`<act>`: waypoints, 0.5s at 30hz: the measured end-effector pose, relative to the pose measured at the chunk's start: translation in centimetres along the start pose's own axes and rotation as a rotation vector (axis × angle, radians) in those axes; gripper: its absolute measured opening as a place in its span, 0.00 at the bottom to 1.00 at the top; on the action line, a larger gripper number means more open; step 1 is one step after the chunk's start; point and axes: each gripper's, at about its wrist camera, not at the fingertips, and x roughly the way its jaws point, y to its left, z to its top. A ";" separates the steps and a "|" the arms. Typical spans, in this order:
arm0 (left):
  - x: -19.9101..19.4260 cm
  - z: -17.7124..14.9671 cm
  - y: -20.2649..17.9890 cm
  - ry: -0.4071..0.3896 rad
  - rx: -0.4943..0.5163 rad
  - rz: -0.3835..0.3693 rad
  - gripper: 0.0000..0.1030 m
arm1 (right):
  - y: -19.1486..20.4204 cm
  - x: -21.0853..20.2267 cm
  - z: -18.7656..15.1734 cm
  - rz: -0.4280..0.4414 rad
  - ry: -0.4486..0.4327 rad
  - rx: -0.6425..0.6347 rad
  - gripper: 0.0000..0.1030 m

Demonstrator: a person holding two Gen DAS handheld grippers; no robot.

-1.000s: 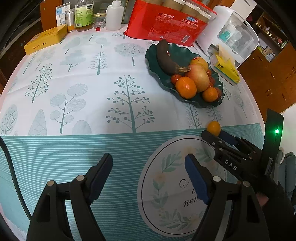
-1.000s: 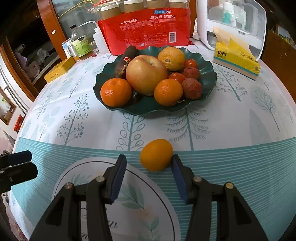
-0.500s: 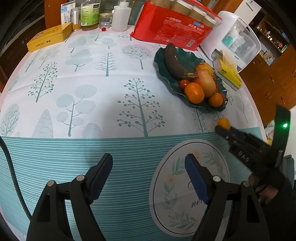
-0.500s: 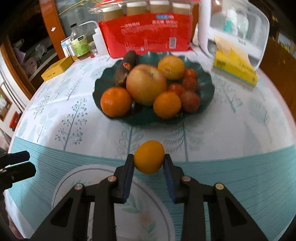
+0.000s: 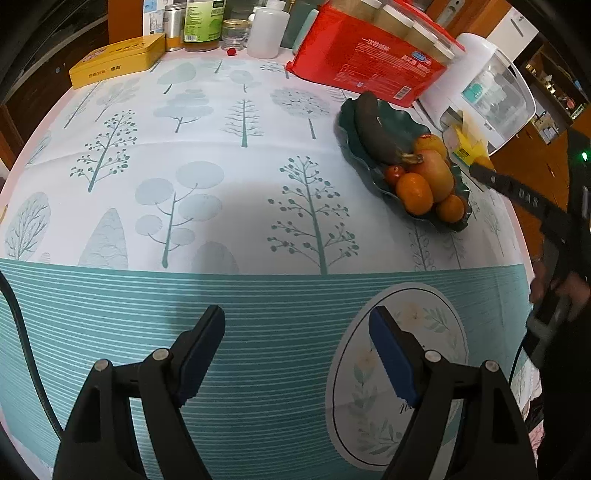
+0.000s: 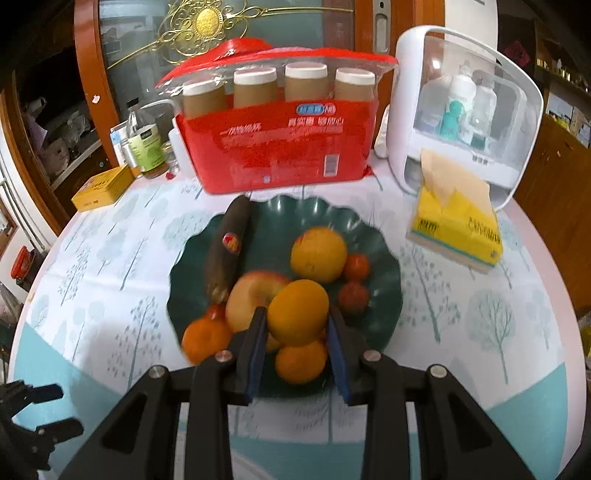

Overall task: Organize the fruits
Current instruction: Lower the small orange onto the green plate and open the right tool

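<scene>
My right gripper (image 6: 297, 325) is shut on a small orange (image 6: 298, 312) and holds it in the air above the near part of the dark green fruit plate (image 6: 384, 273). The plate holds a dark banana (image 6: 229, 247), an apple (image 6: 251, 299), other oranges (image 6: 318, 254) and small red fruits (image 6: 355, 267). In the left wrist view the plate (image 5: 364, 147) is at the far right and the right gripper (image 5: 484, 171) reaches over its far edge. My left gripper (image 5: 297, 332) is open and empty above the striped front of the tablecloth.
Behind the plate stand a red pack of paper cups (image 6: 277, 147), a white storage box (image 6: 461, 110) and a yellow tissue pack (image 6: 458, 229). At the back left are a yellow tin (image 5: 118, 64), bottles and jars (image 5: 199, 26).
My right gripper closed on the small orange on the cloth, lifted it and carried it forward over the plate. My left gripper stayed open and shifted a little left.
</scene>
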 end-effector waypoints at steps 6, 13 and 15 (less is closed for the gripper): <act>0.3 0.2 0.3 0.021 -0.002 0.002 0.77 | -0.7 1.8 1.3 -0.005 0.007 0.012 0.31; 0.5 0.1 -0.2 0.034 0.004 0.004 0.77 | -1.1 3.7 1.0 0.011 0.052 0.030 0.32; 0.4 0.0 -0.3 0.030 0.004 0.003 0.77 | -1.1 3.6 1.0 0.015 0.056 0.032 0.33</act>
